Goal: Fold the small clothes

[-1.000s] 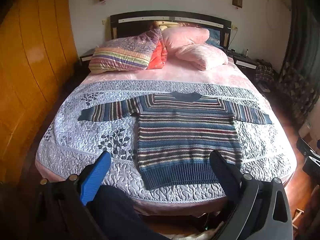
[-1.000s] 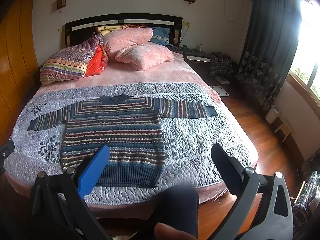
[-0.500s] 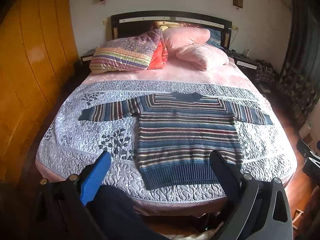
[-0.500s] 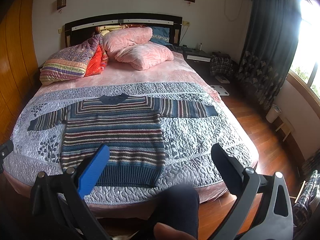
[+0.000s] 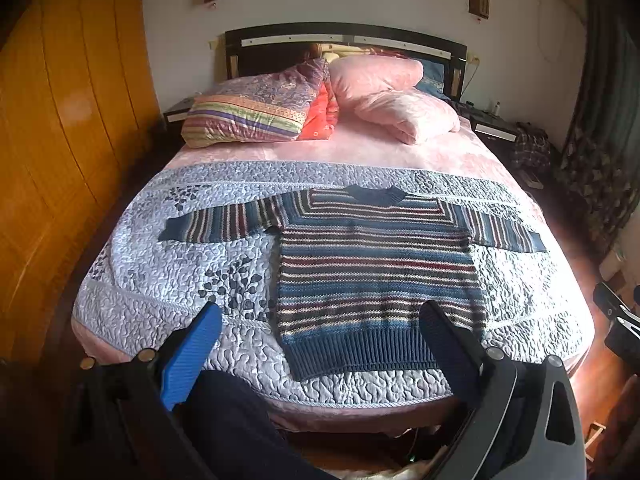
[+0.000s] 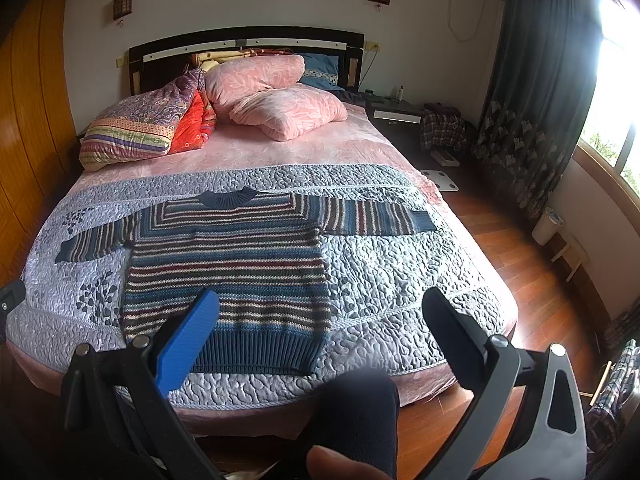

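Both tongs spread wide, holding nothing.
Left tongs (image 5: pixel 320 336) and right tongs (image 6: pixel 320 328) hover short of the bed (image 5: pixel 160 280), apart from the flat striped sweater (image 5: pixel 376 264).

Window (image 6: pixel 616 92) glare, dark warped edges

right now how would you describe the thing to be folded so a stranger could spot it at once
Start at the big bed with the dark headboard. On its grey quilted bedspread, nearer the foot end, a knitted striped sweater lies flat, both sleeves spread sideways. Unlike the pink and patterned pillows heaped by the headboard, it is dark blue with red and cream stripes.
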Motion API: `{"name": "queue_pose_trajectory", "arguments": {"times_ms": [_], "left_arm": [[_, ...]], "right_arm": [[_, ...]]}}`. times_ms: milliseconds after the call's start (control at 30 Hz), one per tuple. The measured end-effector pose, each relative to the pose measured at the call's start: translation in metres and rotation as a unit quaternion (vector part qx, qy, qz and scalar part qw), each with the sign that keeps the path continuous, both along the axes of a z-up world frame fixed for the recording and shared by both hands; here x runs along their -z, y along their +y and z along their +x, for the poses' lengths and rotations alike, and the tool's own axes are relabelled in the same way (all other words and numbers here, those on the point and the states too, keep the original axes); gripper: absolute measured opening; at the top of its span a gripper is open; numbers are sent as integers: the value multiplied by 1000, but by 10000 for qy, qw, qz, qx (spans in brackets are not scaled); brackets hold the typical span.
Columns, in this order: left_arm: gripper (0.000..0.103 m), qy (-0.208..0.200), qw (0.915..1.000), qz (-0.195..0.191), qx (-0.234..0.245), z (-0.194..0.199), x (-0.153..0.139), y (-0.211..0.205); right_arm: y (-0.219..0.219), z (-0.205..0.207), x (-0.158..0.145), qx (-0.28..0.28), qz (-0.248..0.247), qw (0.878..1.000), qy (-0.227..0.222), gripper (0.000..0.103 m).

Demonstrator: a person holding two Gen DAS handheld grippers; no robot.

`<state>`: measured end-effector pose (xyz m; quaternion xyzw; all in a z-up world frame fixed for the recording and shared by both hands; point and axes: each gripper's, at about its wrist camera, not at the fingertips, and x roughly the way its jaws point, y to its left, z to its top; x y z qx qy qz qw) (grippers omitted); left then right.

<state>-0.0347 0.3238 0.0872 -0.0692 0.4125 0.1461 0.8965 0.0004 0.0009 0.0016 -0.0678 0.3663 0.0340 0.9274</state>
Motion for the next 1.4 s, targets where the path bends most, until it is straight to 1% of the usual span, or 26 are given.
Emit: {"name": "queue_pose_trajectory", "arguments": {"times_ms": [967,1067,1167,1233,1300,1333,1367,1400], "left_arm": [[99,-47,10000,1,-12,2,-2,3],[99,-18,10000,-27,-40,7,1,4],[99,-27,9998,-168,-54,15,8,10],[99,-183,9994,-279,-93,20,16,19],[99,-587,9956,-730,63,27,28,35],[99,-765,9908,-1095,208,33,36,44],[99,-769,9889,-1242,264,40,41,48],[99,-666,9896,-1247,274,50,49,52]], "right_arm": [[2,2,-1,-21,-17,10000,-43,100],[4,7,1,-43,-67,10000,-33,100],[5,18,6,-56,-184,9998,-99,100],[1,28,12,-109,-112,9995,-284,100],[-8,41,21,-351,105,9980,-520,100],[-12,50,28,-427,171,9976,-516,100],[-18,67,39,-411,158,9983,-373,100],[-24,80,49,-363,121,9990,-230,100]]}}
